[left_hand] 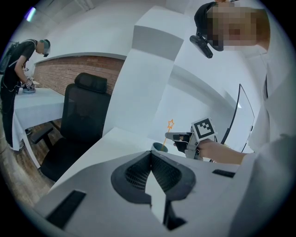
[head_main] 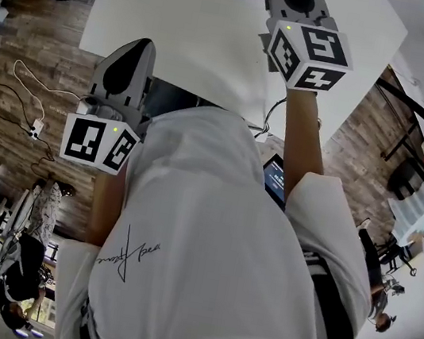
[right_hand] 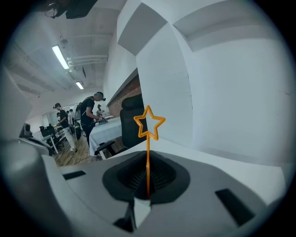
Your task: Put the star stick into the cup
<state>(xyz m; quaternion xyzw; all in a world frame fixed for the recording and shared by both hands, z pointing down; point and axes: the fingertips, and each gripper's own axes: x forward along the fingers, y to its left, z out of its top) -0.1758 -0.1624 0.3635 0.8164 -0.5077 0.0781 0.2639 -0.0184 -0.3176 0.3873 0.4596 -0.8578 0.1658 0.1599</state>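
Head view looks steeply down on a white tabletop (head_main: pixel 180 22) above a wooden floor (head_main: pixel 30 54), with the person's white shirt (head_main: pixel 209 237) filling the lower half of the picture. In the left gripper view a black office chair (left_hand: pixel 83 125) stands at the tabletop's far left side. Behind it is a second table (left_hand: pixel 39 99) under a white cloth, where another person (left_hand: pixel 16 78) in dark clothes bends over something.

The left tool (left_hand: pixel 150 169) is held low at the tabletop's near edge, well apart from the task's things. Its own view shows the two jaws pressed together along one seam, with nothing between them.

The right tool (right_hand: pixel 147 183) reaches further out over the tabletop, and a bare hand (left_hand: pixel 217 150) holds it from the right. Its jaws are closed on the star stick (right_hand: pixel 148 152), which rises straight up from between the ribbed pads with the outlined star at its top.

The cup (left_hand: pixel 159 147), small and dark teal, stands upright on the tabletop just beyond the left tool and just below the tips of the right tool.

In the left gripper view the thin orange star stick slants a little, with the star uppermost. Its lower end reaches down to the mouth of the cup. Whether that end is already inside the rim or only just above it cannot be told.
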